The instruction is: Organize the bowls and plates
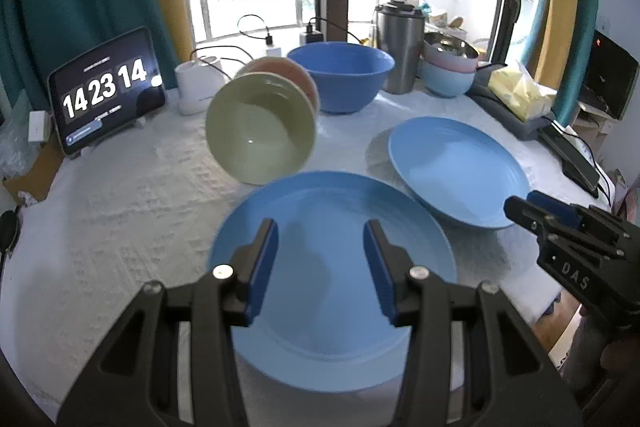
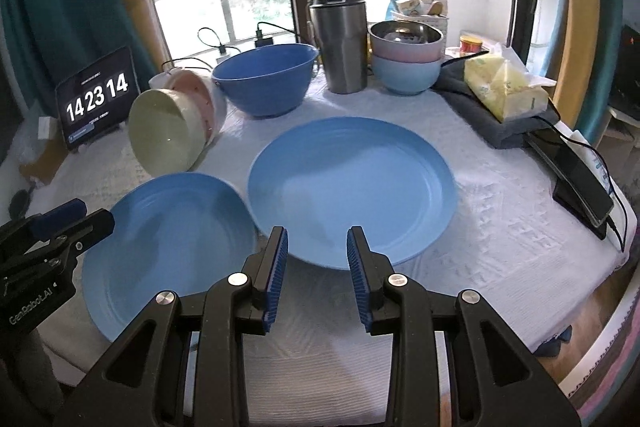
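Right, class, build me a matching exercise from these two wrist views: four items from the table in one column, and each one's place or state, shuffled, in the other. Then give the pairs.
Things:
1. pale green bowl
2. large dark blue mixing bowl
3. shiny steel bowl
4. yellow tissue pack

Places or states:
A. lying on a folded grey towel
B. tipped on its side, nested with a pink bowl
C. on top of a pink and pale blue bowl stack
D. upright, beside the steel tumbler

Pairs: 1-B, 2-D, 3-C, 4-A
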Tool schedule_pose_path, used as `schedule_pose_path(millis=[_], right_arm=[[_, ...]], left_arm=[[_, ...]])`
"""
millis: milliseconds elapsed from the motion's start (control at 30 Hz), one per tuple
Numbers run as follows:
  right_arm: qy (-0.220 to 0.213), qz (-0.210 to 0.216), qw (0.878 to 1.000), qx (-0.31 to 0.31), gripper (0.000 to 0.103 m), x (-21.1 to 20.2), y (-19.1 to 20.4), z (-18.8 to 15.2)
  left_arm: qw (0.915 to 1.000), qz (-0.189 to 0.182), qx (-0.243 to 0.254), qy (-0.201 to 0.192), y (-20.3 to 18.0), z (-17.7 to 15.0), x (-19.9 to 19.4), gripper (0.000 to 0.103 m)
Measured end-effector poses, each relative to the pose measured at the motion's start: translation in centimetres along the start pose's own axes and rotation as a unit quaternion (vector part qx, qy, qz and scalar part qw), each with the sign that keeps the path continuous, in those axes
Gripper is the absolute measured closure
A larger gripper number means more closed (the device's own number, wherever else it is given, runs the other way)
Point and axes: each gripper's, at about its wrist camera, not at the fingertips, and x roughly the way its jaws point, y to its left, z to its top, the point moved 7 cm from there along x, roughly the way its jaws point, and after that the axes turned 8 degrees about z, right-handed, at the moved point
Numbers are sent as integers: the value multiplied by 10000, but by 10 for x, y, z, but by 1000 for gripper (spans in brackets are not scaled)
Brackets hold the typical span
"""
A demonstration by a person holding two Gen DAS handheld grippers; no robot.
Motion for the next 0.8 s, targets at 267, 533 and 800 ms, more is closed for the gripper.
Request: schedule_pose_path(millis=[267,533,800], right_arm=[[8,-69,9998,178,70,5,-29,3],[34,-137,9994,329,69,13,-57,8],[58,-202,9987,455,69,24,-82,13]], left_arm=[[9998,-83,188,36,-28,10,12,57],[9993,-174,324,93,-54,21,28,57],[9986,-228,445,150,-77,33,46,57]])
